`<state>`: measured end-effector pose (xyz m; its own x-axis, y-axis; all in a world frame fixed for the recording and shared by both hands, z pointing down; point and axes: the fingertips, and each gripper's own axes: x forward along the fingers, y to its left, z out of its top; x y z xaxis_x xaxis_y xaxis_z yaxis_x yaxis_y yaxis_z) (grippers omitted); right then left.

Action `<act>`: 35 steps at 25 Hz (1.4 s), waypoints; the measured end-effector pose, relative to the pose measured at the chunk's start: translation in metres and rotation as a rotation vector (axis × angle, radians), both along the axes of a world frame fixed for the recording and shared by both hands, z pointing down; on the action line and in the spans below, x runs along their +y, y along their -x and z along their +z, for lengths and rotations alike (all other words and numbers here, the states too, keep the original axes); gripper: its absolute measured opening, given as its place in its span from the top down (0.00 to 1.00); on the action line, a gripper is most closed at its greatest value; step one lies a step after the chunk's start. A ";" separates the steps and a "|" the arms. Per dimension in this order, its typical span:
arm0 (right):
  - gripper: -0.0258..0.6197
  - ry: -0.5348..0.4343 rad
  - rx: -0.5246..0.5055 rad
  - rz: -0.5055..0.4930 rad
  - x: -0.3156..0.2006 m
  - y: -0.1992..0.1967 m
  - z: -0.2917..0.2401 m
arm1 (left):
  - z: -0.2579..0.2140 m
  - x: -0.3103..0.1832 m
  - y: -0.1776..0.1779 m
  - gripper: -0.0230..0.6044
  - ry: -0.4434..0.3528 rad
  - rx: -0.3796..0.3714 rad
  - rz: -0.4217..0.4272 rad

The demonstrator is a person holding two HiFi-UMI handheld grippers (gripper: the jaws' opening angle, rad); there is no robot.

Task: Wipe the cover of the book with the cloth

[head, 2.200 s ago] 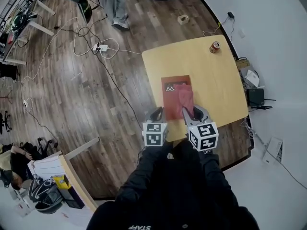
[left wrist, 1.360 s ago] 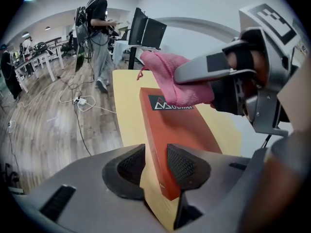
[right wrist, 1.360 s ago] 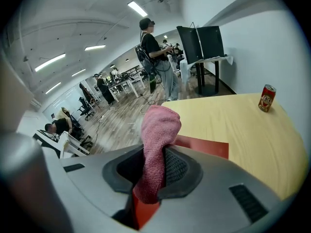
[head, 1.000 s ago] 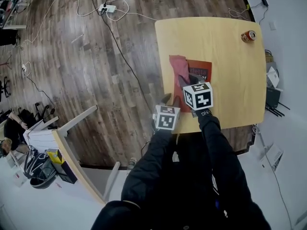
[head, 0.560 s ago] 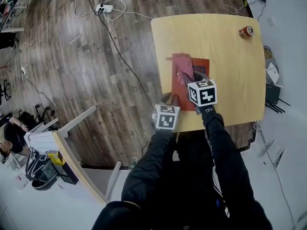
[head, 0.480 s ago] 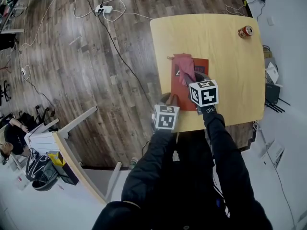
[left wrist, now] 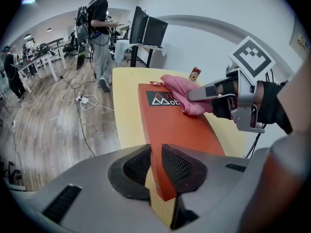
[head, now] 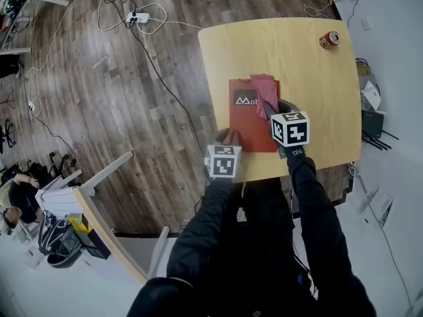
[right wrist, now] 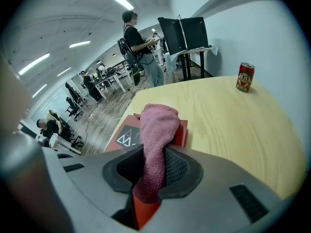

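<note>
Left hand-held gripper (left wrist: 156, 166) has just been closing, and it pinches the near edge of the book (head: 248, 121). Right hand-held gripper (right wrist: 150, 171) is clamped on the pink cloth (head: 266, 94), which sits bunched on the far right part of the cover. The book lies flat on the table (head: 310, 78), close to the near left edge.

Risks we see:
- the book is held at one spot only, so a hard sideways stroke could pivot it or pull it out of the jaws
- the cloth is a narrow wad, so we'd wipe a stripe and miss the logo side
- press too steep and the jaw tips scrape the cover instead of the cloth
- drag could tug the cloth out of the jaws

The can (head: 328, 39) is well apart and shouldn't get in the way
</note>
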<state>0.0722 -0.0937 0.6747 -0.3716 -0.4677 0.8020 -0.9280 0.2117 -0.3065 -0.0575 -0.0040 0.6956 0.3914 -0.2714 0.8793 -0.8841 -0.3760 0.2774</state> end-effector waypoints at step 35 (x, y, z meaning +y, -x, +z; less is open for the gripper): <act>0.81 0.034 -0.151 -0.173 0.032 0.090 0.001 | 0.000 -0.001 -0.001 0.81 -0.004 0.009 0.006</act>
<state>-0.0179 -0.0616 0.6759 -0.5607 -0.3605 0.7454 -0.8220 0.3513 -0.4483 -0.0567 -0.0047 0.6959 0.4009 -0.2719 0.8748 -0.8792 -0.3827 0.2839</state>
